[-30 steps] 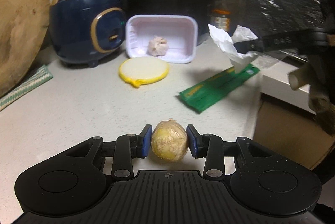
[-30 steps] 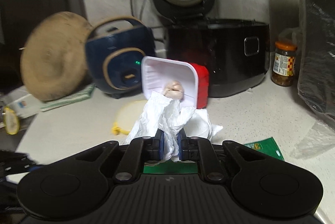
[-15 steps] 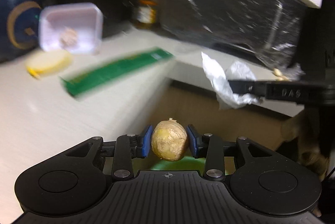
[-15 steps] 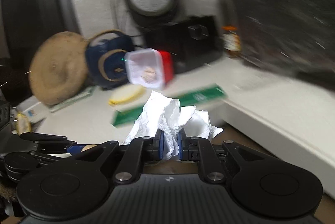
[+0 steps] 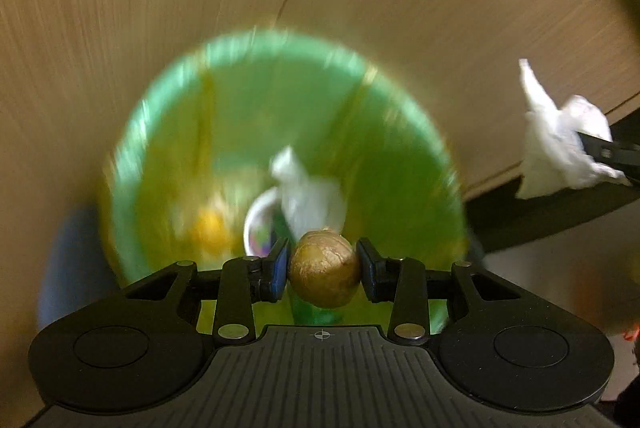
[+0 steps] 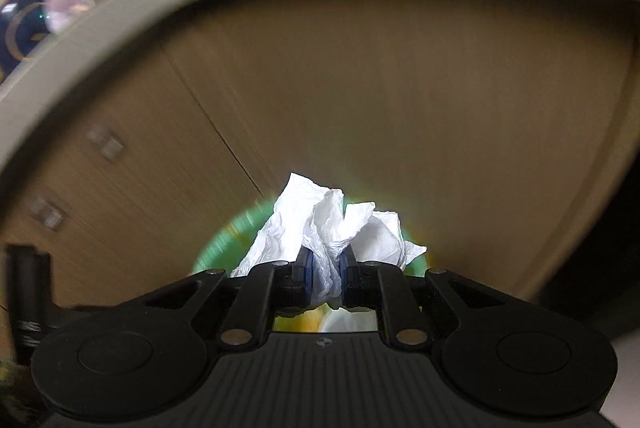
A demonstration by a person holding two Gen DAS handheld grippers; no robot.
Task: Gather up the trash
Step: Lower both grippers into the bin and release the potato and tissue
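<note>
Left gripper (image 5: 323, 270) clamps a brown peeled husk, possibly garlic (image 5: 324, 270), over the blurred green-lined bin (image 5: 160, 132). Right gripper (image 6: 325, 274) pinches crumpled white tissue (image 6: 332, 228), near the bin's right.

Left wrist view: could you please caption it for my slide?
Left gripper holds a brown round scrap over the green-lined bin.

Trash over the green-lined bin

A round, brownish-yellow peeled lump (image 5: 323, 275) sits clamped between two blue pads, above the open green bin bag (image 5: 400, 156). A crumpled white tissue (image 6: 332, 240) is pinched upright near the bin. Inside the bag lie white paper (image 5: 308, 188) and blurred yellow scraps.
</note>
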